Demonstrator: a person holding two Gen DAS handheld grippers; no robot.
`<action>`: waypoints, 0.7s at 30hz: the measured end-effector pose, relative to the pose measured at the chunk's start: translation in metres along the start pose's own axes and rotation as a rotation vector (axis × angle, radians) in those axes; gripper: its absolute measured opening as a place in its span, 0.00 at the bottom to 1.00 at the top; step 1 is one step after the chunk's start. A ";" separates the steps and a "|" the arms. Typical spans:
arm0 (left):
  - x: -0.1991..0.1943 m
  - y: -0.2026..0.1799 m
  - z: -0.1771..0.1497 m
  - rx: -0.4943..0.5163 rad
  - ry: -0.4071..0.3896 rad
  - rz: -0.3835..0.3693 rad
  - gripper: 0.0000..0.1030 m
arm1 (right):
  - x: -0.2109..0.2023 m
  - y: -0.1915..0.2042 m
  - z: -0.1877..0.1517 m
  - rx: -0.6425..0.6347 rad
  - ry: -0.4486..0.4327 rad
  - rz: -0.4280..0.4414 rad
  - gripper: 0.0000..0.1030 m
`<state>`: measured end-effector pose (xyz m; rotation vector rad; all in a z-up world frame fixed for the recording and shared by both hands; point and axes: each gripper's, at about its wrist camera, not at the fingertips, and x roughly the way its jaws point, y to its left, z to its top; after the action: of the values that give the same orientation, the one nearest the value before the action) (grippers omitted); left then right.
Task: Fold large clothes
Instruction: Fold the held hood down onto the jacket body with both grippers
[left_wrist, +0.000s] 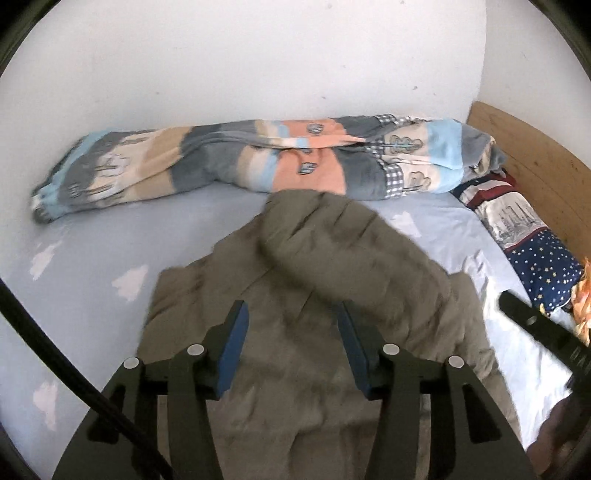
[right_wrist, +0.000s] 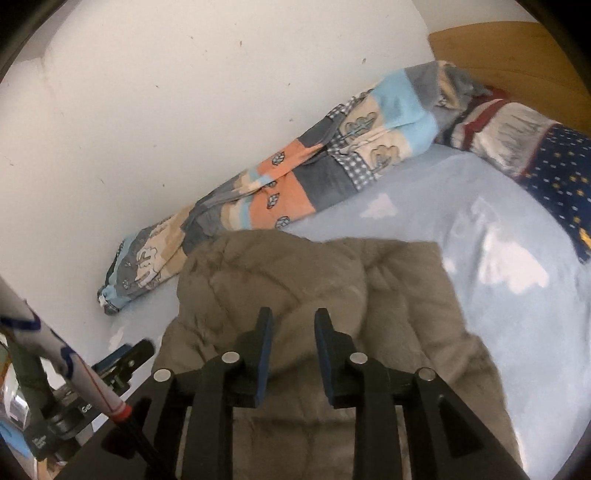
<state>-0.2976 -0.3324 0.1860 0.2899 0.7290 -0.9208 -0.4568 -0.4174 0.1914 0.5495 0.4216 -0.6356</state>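
Lying below both parted, empty jaws — olive padded jacket (left_wrist: 317, 266), on the bed (left_wrist: 92, 251)

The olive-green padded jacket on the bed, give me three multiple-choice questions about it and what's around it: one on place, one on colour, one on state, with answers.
1. Where does the rolled patchwork blanket lie?
A. Along the white wall
B. On the floor
C. Over the jacket

2. What colour is the bed sheet?
A. Dark red
B. Pale blue with white clouds
C. Plain black

3. How does the left claw stand over the olive-green padded jacket?
A. Clamped on a sleeve
B. Shut, empty
C. Open, gripping nothing

Answers: 1 A, the blanket runs beside the wall. 2 B, cloud shapes show on light blue. 3 C, its blue pads stand apart, clear of the fabric.
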 end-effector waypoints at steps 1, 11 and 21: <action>0.013 0.000 0.008 0.002 0.011 -0.009 0.48 | 0.010 0.001 0.004 0.000 0.001 0.005 0.25; 0.115 0.018 -0.044 -0.022 0.196 0.033 0.49 | 0.127 -0.012 -0.023 -0.049 0.259 -0.084 0.27; 0.071 0.005 -0.058 0.052 0.129 0.067 0.48 | 0.122 -0.010 -0.034 -0.118 0.279 -0.098 0.28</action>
<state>-0.2920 -0.3432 0.0956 0.4202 0.8095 -0.8639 -0.3813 -0.4574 0.0977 0.5086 0.7476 -0.6259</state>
